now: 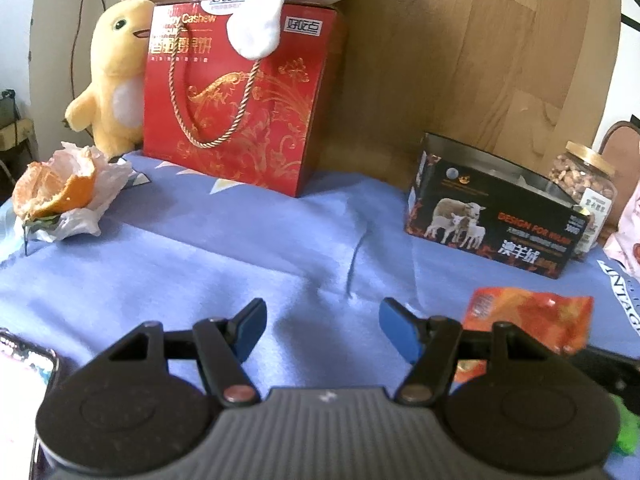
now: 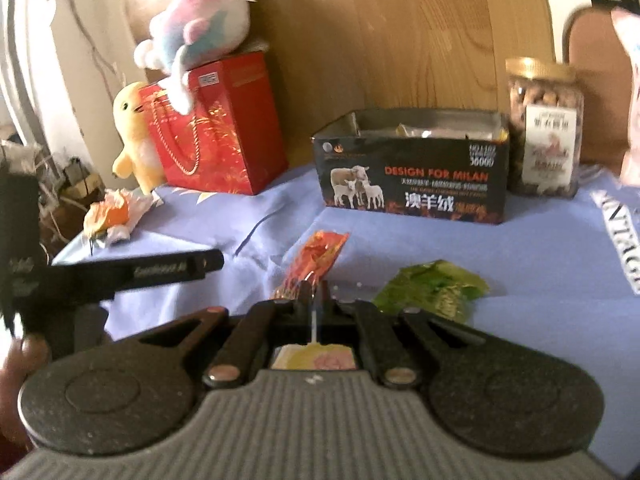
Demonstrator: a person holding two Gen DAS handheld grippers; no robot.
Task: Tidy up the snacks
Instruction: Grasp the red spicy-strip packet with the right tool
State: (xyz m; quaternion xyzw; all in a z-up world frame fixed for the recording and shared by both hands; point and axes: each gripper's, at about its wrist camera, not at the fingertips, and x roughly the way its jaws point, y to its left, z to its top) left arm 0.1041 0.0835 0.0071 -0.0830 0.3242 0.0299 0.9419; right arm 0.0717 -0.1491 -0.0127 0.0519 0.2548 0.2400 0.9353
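My right gripper (image 2: 313,300) is shut on the edge of an orange snack packet (image 2: 316,260), which stands edge-on just above the blue cloth. The left wrist view shows the same orange packet (image 1: 528,320) to the right of my left gripper (image 1: 322,320). That left gripper is open, with only bare cloth between its blue pads. A green snack packet (image 2: 432,292) lies on the cloth right of the orange one. Behind them stands an open black box with sheep printed on it (image 2: 412,176) (image 1: 496,216), holding some packets.
A jar of nuts (image 2: 544,128) stands right of the black box. At the back left are a red gift box (image 1: 240,100), plush toys (image 1: 116,72) and orange peel on tissue (image 1: 56,192). A phone (image 1: 20,360) lies at the near left. A wooden board backs the table.
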